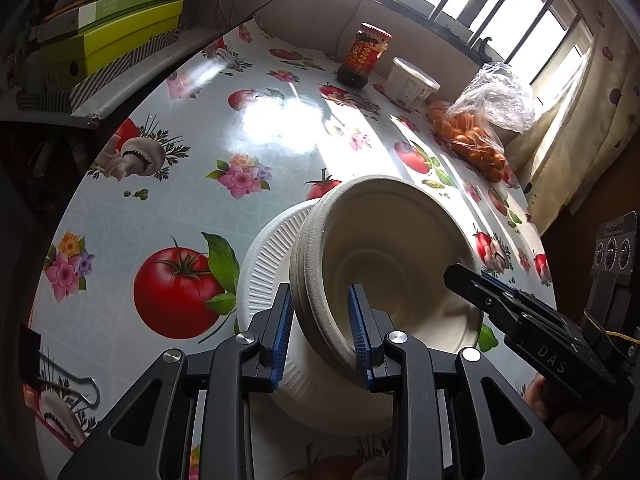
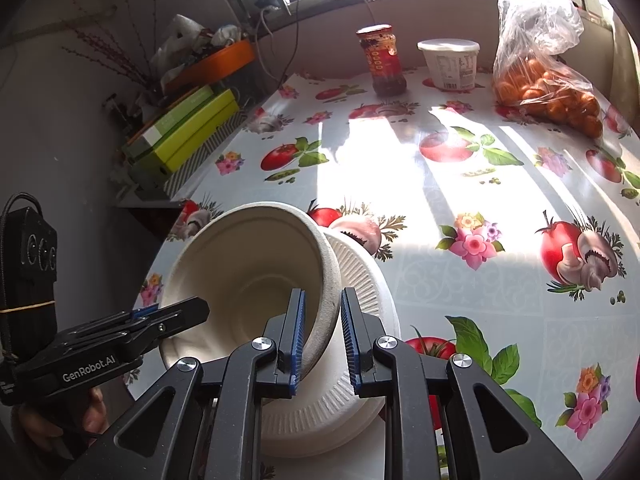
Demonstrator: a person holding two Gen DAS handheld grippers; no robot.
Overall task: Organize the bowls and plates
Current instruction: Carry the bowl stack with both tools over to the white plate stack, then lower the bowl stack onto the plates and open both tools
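Note:
A tilted stack of beige paper bowls (image 1: 384, 240) (image 2: 248, 264) hangs over a ribbed white plate (image 1: 262, 268) (image 2: 362, 276) that lies on the fruit-print tablecloth. My left gripper (image 1: 320, 320) is shut on the stack's near rim, one blue pad inside and one outside. Its black tip (image 2: 196, 312) shows at the bowls' left rim in the right wrist view. My right gripper (image 2: 322, 328) is shut on the opposite rim, one pad inside the bowl. Its fingers (image 1: 460, 276) reach over the bowls' right edge in the left wrist view.
At the table's far edge by the window stand a red sauce jar (image 1: 364, 56) (image 2: 382, 60), a white tub (image 1: 412, 80) (image 2: 450, 64) and a bag of oranges (image 1: 472, 136) (image 2: 548, 88). Green boxes (image 1: 108, 36) sit on a side shelf. A binder clip (image 1: 80, 388) grips the cloth's near edge.

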